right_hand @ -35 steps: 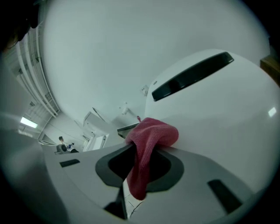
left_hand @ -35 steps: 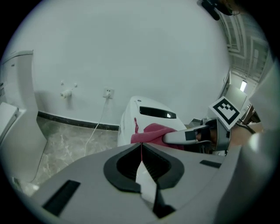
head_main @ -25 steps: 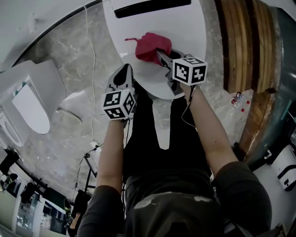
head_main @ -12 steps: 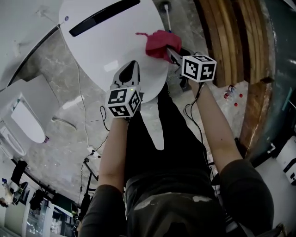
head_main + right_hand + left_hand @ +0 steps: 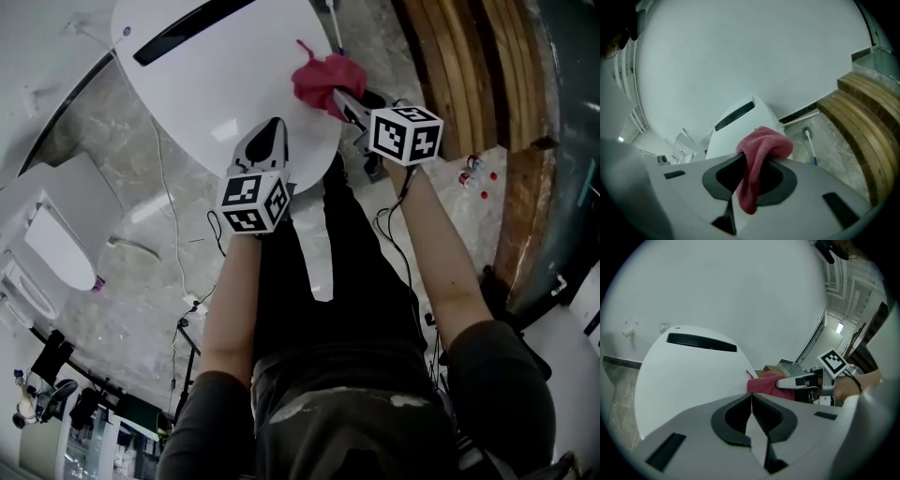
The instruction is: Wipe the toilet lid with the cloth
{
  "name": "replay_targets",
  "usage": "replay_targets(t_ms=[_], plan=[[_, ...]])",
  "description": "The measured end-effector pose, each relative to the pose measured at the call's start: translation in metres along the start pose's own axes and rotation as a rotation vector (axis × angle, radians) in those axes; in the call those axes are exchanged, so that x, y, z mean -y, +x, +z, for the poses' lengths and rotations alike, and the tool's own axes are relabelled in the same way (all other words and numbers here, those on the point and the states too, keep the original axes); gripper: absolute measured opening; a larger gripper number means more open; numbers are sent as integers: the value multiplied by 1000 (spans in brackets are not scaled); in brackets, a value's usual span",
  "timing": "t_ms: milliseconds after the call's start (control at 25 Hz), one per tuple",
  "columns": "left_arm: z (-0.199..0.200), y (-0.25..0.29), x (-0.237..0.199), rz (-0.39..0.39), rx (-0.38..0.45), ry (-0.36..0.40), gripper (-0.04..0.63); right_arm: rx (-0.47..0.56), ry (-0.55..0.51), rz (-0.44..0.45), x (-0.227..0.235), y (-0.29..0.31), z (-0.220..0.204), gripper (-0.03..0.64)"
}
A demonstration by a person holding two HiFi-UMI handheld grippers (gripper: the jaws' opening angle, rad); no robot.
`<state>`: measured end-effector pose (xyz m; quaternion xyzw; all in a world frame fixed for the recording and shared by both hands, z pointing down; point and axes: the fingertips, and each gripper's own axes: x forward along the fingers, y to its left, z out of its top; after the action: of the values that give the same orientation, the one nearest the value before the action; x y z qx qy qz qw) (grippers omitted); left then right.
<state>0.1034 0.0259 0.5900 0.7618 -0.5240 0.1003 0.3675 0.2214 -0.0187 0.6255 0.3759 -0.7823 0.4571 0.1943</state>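
Observation:
The white toilet lid (image 5: pixel 225 84) fills the top of the head view, with a dark slot near its back. My right gripper (image 5: pixel 339 101) is shut on a red cloth (image 5: pixel 323 82), which rests at the lid's right edge. In the right gripper view the cloth (image 5: pixel 759 161) hangs bunched between the jaws, with the lid (image 5: pixel 736 126) behind it. My left gripper (image 5: pixel 267 141) is shut with nothing in it, hovering over the lid's near edge. From the left gripper view, the lid (image 5: pixel 689 376) spreads ahead and the cloth (image 5: pixel 766 384) lies to the right.
A toilet brush (image 5: pixel 809 145) lies on the marble floor right of the toilet. Curved wooden steps (image 5: pixel 487 84) rise at the right. Another white toilet (image 5: pixel 52 239) stands at the left. A cable (image 5: pixel 169 187) trails across the floor.
Both grippers have shifted sideways across the lid. The cloth went from the lid's middle front to its right edge. The left gripper now sits over the lid's near edge.

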Motion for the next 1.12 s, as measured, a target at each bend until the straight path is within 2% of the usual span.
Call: replay_targets(t_ms=[160,240,400,600,720,840,1120], plan=[[2,-49,-54,58,9,10,12,-5,-39,58,-72,19,-17,64],[5,-74,-82,94,31,-8,12,-13,-55,97,-112,32,-30,65],[4,-121,-127,138,57,-32,12,-43,-22,178,-185,63,-65,66],[-15,-163,-177,198,57,-79,12,-130,-32,223,-241,101,-115,66],[-28,-174,-190,223,54,-105,12,-178,-58,197,-238,112,-136,66],[-42,-171,-184,228,46,-123,12,-191,-65,166,-215,107,-144,66],[-58,-131,-119,184,26,-116,12,-173,-65,100,-133,62,-129,66]])
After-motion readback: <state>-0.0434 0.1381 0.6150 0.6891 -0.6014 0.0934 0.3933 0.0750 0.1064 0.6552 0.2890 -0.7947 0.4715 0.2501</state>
